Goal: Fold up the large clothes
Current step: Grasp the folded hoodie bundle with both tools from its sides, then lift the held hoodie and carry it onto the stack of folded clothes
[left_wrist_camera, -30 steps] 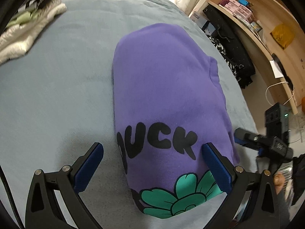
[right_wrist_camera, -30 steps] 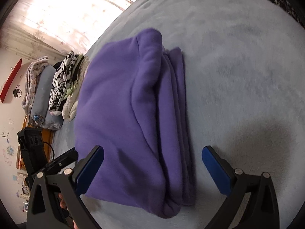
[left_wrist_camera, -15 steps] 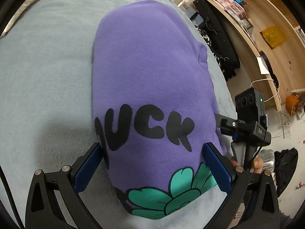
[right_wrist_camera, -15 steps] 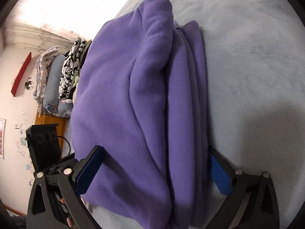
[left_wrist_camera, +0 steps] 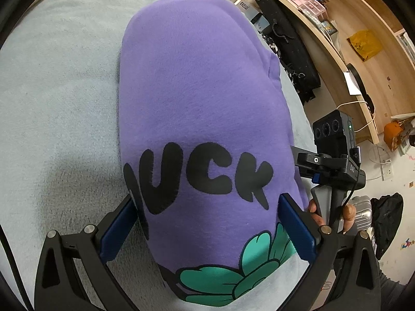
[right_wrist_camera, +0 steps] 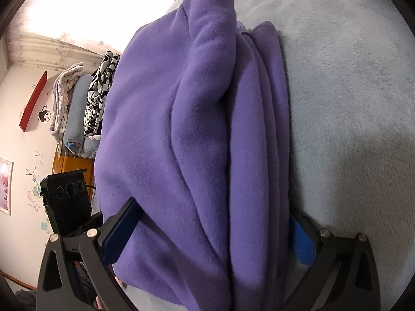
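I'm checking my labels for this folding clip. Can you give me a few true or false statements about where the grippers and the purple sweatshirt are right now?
1. The purple sweatshirt lies folded on the grey blanket. True.
2. The left gripper straddles the sweatshirt's printed end, jaws open. True.
3. The right gripper is shut on nothing, well clear of the sweatshirt. False: its open jaws flank the folded layers.
4. The print shows a red flower. False: it is green.

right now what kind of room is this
Most likely a bedroom at home. The purple sweatshirt lies on a wide, soft grey blanket like a bed cover, folded bedding and clothes are stacked by a curtained window, and wooden shelves hold small boxes.
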`<state>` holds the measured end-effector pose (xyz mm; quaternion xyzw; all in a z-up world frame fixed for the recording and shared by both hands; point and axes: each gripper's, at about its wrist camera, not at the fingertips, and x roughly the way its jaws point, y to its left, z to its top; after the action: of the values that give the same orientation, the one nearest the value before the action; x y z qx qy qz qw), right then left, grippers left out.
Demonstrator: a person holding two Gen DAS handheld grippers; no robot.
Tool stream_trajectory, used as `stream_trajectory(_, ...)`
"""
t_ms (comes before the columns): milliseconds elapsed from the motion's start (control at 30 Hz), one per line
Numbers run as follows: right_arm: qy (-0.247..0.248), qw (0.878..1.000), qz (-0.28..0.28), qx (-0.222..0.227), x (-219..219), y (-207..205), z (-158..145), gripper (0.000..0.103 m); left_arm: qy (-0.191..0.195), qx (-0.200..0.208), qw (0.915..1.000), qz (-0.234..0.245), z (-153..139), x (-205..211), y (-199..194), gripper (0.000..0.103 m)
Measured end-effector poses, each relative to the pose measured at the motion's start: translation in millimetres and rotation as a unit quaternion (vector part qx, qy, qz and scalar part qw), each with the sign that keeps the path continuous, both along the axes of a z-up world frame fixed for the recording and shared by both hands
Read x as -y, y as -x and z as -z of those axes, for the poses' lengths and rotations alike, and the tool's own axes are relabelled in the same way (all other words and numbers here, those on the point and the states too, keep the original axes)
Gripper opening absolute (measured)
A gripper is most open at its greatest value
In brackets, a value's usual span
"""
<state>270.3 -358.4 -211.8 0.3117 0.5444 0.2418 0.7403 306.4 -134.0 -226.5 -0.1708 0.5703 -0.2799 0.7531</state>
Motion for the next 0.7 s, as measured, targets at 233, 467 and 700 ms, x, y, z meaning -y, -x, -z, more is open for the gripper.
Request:
stream_trajectory(233, 0.004, 0.999, 0.014, 0.030, -7.1, 7.0, -6.8, 0.092, 0.061, -0.050, 0.9968, -0.010, 20.1, -6.9, -8.1, 0.103)
stream_trajectory(467, 0.001, 0.997, 0.021, 0.074, -2.5, 16.6, -21.6, 0.052, 0.024, -0.001, 0.9997, 0.000, 2.1, 5.6, -2.9, 0.103)
stream_trajectory(700, 0.012, 0.993, 0.019, 0.120, -14.2, 23.7, -41.0, 0.047, 0.016, 0.042, 0.9990, -0.005, -27.8, 0.2, 3.2, 0.103)
